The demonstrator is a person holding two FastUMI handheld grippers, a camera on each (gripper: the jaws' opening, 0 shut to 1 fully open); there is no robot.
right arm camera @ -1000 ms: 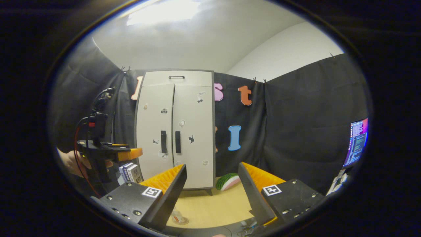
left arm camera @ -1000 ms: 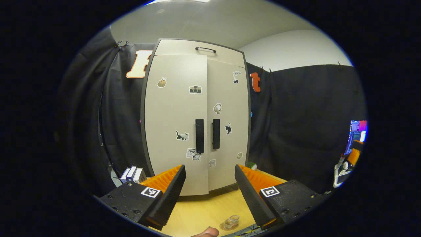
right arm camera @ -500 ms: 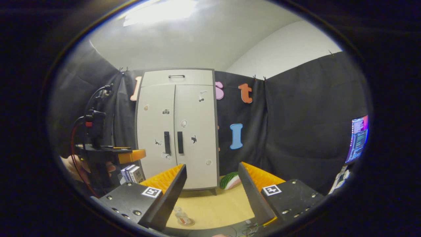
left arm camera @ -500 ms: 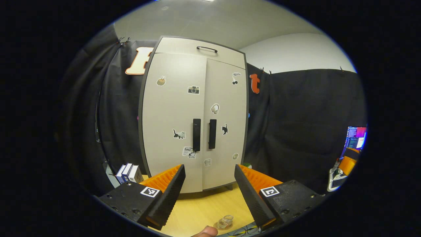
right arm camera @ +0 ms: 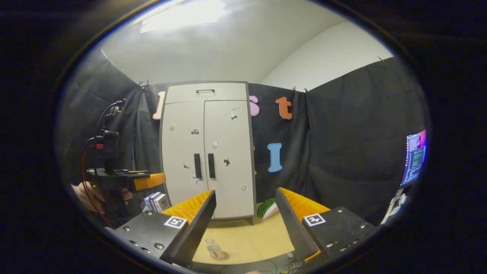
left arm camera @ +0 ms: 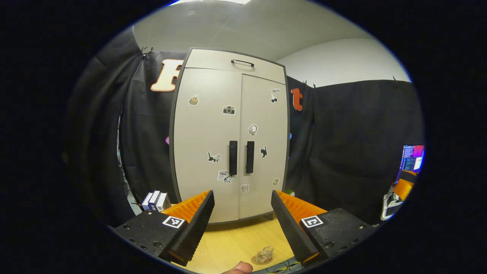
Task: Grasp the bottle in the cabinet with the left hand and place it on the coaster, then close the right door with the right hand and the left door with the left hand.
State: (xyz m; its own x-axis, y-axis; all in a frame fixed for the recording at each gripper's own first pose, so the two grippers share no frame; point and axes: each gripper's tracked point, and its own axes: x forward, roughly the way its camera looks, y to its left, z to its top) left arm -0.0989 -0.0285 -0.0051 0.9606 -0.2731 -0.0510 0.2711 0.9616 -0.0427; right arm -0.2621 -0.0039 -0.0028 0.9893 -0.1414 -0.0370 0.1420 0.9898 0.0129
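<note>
A: Where's the bottle (right arm camera: 214, 249) now?

B: Standing on the coaster (right arm camera: 220, 256) at the near edge of the wooden table (right arm camera: 243, 239), in front of the cabinet (right arm camera: 207, 148). You've got both doors flush, left door (left arm camera: 207, 144) and right door (left arm camera: 263, 140), handles side by side.

A: Your grippers?

B: Left gripper (left arm camera: 242, 213) is spread wide with nothing in it, right gripper (right arm camera: 245, 213) the same. Both are short of the cabinet.

A: Anything different from a second ago?

B: Little. In the right gripper view the cabinet sits slightly smaller and you've let the left gripper drift a bit lower at the left edge. Doors haven't moved.
</note>
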